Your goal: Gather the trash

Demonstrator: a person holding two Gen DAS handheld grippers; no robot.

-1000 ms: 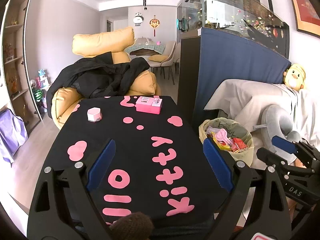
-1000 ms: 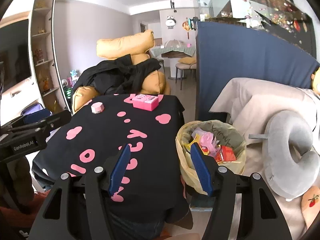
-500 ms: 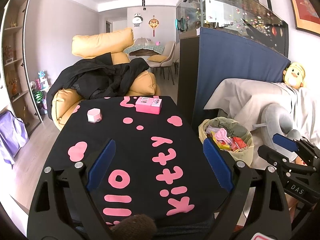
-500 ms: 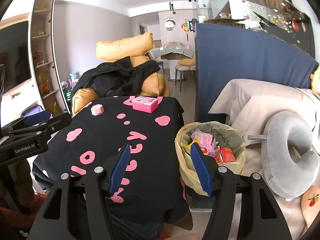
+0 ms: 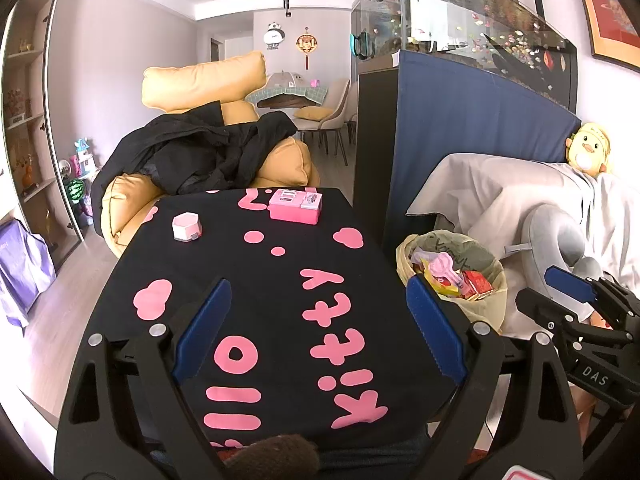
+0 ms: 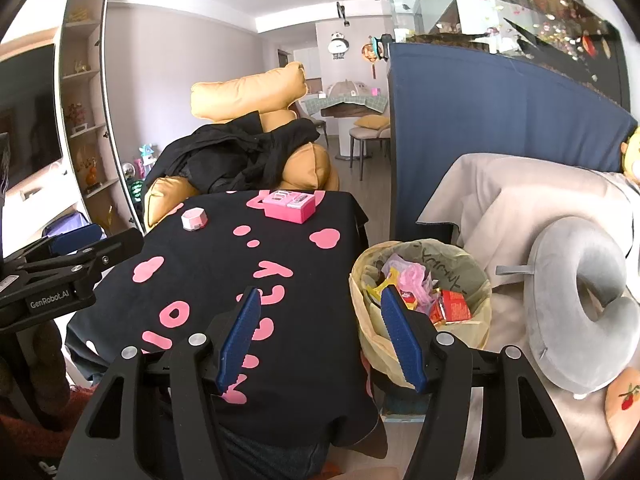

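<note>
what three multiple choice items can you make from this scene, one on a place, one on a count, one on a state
1. Where does the trash bin stand?
A. on the table
B. on the floor beside the table's right edge
C. on the yellow armchair

2. How many pink objects lie on the black tablecloth?
A. two
B. four
C. none

3. What state is the right hand-held gripper in?
A. shut on a wrapper
B. shut on the bin's rim
C. open, holding nothing

Answers:
1. B, the bin sits below table level between the table and the covered sofa.
2. A, only the pink box and the small pink case lie there; the other pink shapes are printed.
3. C, its blue pads stand wide apart with nothing between them.
</note>
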